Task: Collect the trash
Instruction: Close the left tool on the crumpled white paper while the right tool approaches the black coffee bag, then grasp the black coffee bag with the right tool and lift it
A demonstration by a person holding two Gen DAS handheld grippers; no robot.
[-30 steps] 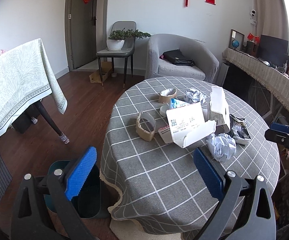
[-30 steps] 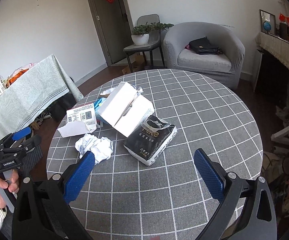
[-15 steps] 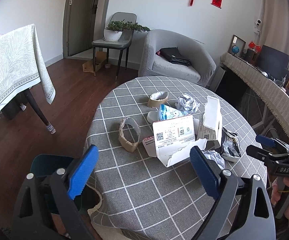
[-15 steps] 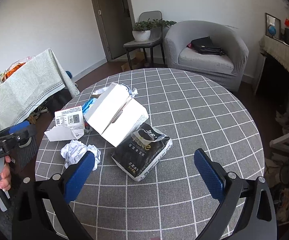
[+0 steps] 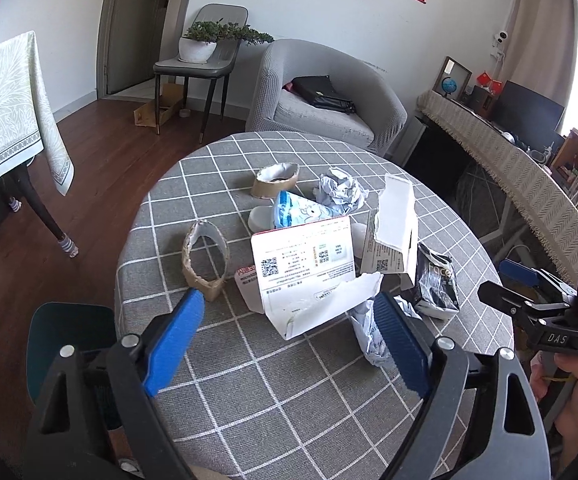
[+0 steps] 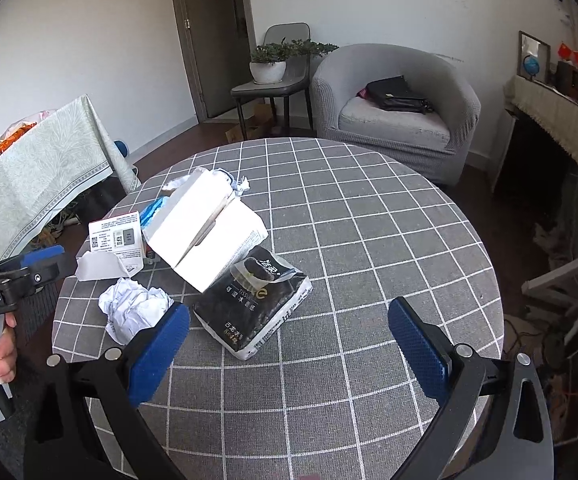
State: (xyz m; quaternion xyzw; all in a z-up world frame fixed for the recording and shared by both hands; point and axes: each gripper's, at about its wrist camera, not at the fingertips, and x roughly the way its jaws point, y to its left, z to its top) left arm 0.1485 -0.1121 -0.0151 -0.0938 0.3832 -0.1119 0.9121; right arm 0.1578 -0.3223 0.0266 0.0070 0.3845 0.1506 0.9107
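Two claws hang over a round bench [image 5: 289, 400] with a grey checked cloth. The left claw [image 5: 289, 338] is parted and has just been narrowing; the torn white envelope box [image 5: 309, 268] lies past its blue pads, untouched. The right claw [image 6: 289, 350] gapes wide over bare cloth, gripping nothing. Trash sits mid-bench: a crumpled paper ball [image 6: 135, 308], a black tissue pack [image 6: 255, 304], an opened white carton [image 6: 205, 228] and two cardboard tape rings [image 5: 205, 260]. A dark bin [image 5: 69, 336] stands on the floor by the bench's left edge.

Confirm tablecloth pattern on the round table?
Grey tablecloth with a white grid check. The right wrist view shows it best.
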